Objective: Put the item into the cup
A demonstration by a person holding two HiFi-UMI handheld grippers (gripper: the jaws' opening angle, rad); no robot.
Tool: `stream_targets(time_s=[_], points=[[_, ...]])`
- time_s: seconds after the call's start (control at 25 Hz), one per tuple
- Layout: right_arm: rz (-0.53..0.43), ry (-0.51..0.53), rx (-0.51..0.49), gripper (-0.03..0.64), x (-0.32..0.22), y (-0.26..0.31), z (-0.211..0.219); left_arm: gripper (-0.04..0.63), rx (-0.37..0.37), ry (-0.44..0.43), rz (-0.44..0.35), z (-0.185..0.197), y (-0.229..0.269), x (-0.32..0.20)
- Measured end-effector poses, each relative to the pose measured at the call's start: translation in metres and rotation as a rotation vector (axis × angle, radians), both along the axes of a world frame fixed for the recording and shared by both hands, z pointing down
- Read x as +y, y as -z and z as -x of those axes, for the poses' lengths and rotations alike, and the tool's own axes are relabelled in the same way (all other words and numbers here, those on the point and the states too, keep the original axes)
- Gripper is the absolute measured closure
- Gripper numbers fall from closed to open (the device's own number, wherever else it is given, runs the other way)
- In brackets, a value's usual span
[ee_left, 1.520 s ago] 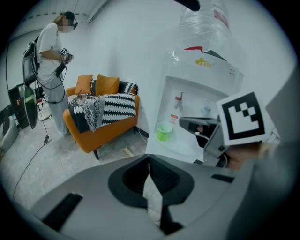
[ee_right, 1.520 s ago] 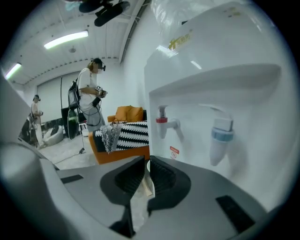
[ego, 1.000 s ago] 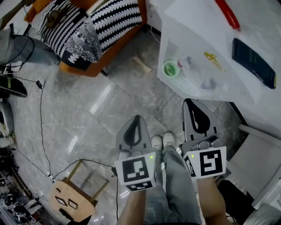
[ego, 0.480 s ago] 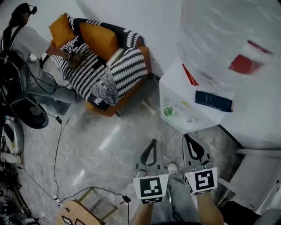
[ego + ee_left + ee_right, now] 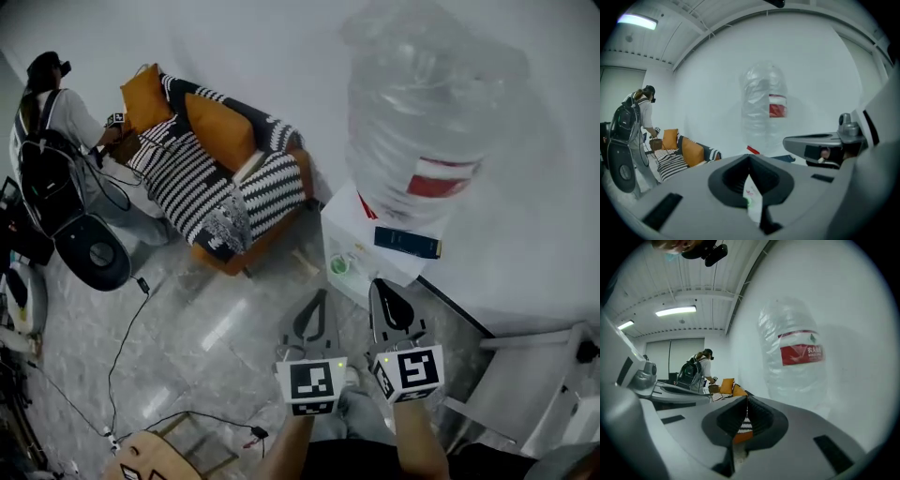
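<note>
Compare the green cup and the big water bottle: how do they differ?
The cup is small and green; the water bottle is far larger and clear, with a red label. The cup sits by the edge of the white table, while the bottle rises behind the dark box. The cup is open-topped; the bottle narrows towards its top. Both stand upright at the same table.

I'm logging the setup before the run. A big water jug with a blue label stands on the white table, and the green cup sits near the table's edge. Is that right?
Not quite. The label on the water jug is red, not blue, as the right gripper view shows plainly. The rest holds: the jug stands on the white table, and the green cup sits near the table's edge.
</note>
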State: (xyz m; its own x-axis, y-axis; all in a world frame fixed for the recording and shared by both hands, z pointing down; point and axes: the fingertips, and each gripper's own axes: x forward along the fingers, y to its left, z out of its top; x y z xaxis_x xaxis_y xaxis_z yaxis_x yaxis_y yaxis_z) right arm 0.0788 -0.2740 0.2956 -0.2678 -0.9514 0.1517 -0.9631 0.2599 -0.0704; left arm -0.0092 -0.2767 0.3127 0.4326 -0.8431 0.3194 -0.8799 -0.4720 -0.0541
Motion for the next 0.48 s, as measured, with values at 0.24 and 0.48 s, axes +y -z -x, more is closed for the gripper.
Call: stream_targets(time_s=[0.24, 0.48], points=[[-0.044, 0.047, 0.01, 0.604, 0.023, 0.05, 0.007, 0.582, 0.041, -0.009, -0.075, -0.013, 0.052, 0.008], [-0.135, -0.004, -0.059, 0.604, 0.036, 0.094, -0.006, 0.582, 0.086, -0.017, -0.134, -0.019, 0.089, 0.021]])
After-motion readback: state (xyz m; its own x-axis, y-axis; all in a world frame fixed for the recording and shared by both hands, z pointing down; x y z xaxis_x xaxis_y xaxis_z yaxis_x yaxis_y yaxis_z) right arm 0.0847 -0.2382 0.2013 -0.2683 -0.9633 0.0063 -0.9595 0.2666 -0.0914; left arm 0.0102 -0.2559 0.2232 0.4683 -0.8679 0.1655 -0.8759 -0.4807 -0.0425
